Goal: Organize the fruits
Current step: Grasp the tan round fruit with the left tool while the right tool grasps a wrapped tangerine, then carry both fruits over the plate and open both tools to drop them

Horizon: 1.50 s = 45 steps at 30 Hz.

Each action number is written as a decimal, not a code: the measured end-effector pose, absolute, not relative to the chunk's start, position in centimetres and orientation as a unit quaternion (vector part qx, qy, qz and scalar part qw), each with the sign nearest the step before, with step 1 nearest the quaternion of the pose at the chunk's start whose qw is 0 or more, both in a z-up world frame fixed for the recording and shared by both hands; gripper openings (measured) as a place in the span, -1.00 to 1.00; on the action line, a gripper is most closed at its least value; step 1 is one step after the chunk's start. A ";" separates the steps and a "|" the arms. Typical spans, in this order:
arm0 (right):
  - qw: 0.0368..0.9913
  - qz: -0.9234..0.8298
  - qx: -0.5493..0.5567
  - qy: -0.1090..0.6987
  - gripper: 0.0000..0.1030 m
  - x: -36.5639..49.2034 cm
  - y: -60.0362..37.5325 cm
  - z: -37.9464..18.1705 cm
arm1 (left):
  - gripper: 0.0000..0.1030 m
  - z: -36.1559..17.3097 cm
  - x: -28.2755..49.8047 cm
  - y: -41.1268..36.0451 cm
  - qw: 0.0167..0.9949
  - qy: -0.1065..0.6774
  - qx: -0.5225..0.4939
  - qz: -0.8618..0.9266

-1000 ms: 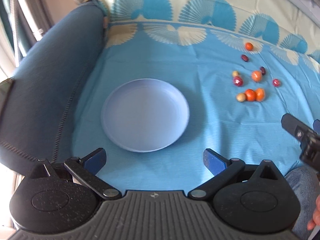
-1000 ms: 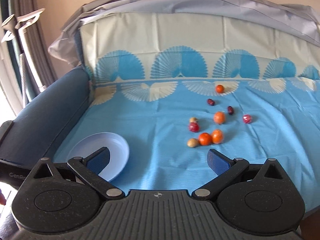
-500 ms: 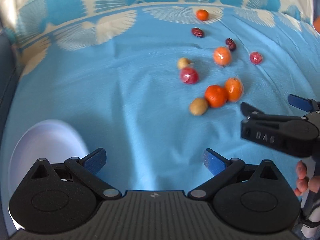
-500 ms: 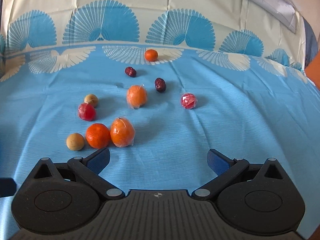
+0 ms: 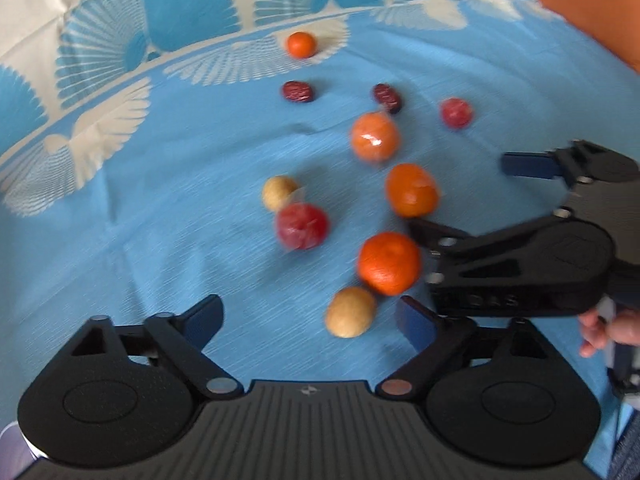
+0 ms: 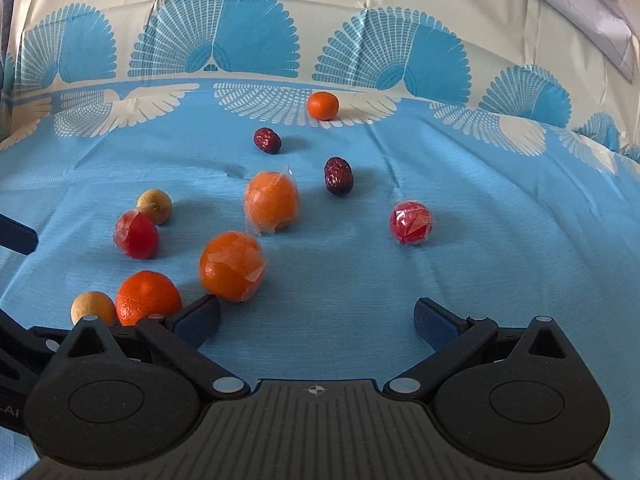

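Observation:
Several small fruits lie loose on the blue cloth (image 6: 360, 280). In the left wrist view my left gripper (image 5: 310, 320) is open, with a tan longan (image 5: 350, 312) just inside its right finger and a bare orange (image 5: 389, 263) beyond. My right gripper (image 6: 316, 318) is open and empty; a wrapped orange (image 6: 232, 266) lies at its left fingertip, the bare orange (image 6: 148, 296) and the longan (image 6: 93, 308) further left. It also shows in the left wrist view (image 5: 472, 196), to the right of the fruit. A wrapped red fruit (image 6: 411, 222) lies ahead of it.
Further back lie two dark red dates (image 6: 267, 140) (image 6: 338, 175), a small orange (image 6: 322, 105), another wrapped orange (image 6: 271, 205), a wrapped red fruit (image 6: 135, 234) and a second longan (image 6: 155, 206). A sliver of the pale plate (image 5: 12, 446) shows bottom left. The cloth rises at the back.
Both grippers have moved forward to the fruit cluster. The left one has swung right, away from the plate, which has slid almost out of its view. Both stay open.

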State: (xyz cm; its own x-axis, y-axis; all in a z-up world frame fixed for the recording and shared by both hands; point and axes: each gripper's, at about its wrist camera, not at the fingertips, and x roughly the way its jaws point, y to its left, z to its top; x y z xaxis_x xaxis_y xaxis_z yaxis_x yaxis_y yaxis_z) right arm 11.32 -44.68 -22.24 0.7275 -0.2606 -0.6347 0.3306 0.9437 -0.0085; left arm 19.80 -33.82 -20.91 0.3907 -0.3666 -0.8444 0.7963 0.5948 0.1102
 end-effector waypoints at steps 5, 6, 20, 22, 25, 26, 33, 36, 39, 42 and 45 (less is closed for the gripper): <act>0.938 -0.111 0.078 0.319 0.79 12.6 -45.2 -22.2 | -0.01 -21.4 19.2 -34.4 0.772 0.416 0.255 -0.408; 0.939 -0.106 0.081 0.317 0.39 12.7 -45.3 -22.1 | -0.37 -21.2 19.0 -34.4 0.773 0.415 0.247 -0.410; 0.931 -0.204 0.134 0.273 -0.28 4.0 -45.6 -15.0 | -0.45 -12.4 14.1 -27.2 0.826 0.442 0.150 -0.317; 0.935 -0.185 0.137 0.269 -0.28 2.1 -44.1 -13.2 | -0.45 -10.5 12.8 -24.7 0.831 0.449 0.144 -0.295; 0.943 -0.148 0.130 0.267 -0.28 -0.2 -41.1 -10.7 | -0.45 -7.9 10.9 -21.1 0.842 0.450 0.136 -0.263; 0.946 -0.133 0.128 0.268 -0.28 -0.8 -40.0 -9.9 | -0.45 -7.0 10.2 -19.7 0.848 0.448 0.134 -0.250; 0.949 -0.024 0.129 0.285 -0.28 -3.6 -31.7 -6.4 | -0.45 -3.1 5.8 -12.1 0.867 0.445 0.119 -0.190; 0.947 0.010 0.131 0.293 -0.28 -4.6 -28.3 -5.3 | -0.45 -2.0 3.7 -9.2 0.874 0.443 0.100 -0.173; 0.949 0.028 0.117 0.293 -0.28 -5.8 -25.6 -4.2 | -0.45 -1.2 1.9 -6.7 0.880 0.438 0.087 -0.162; 0.951 0.038 0.101 0.290 -0.28 -7.0 -23.6 -3.1 | -0.45 -0.6 0.4 -4.6 0.887 0.430 0.076 -0.152; 0.953 0.042 0.090 0.287 -0.28 -8.1 -22.1 -2.3 | -0.45 -0.3 -0.7 -2.8 0.889 0.429 0.060 -0.145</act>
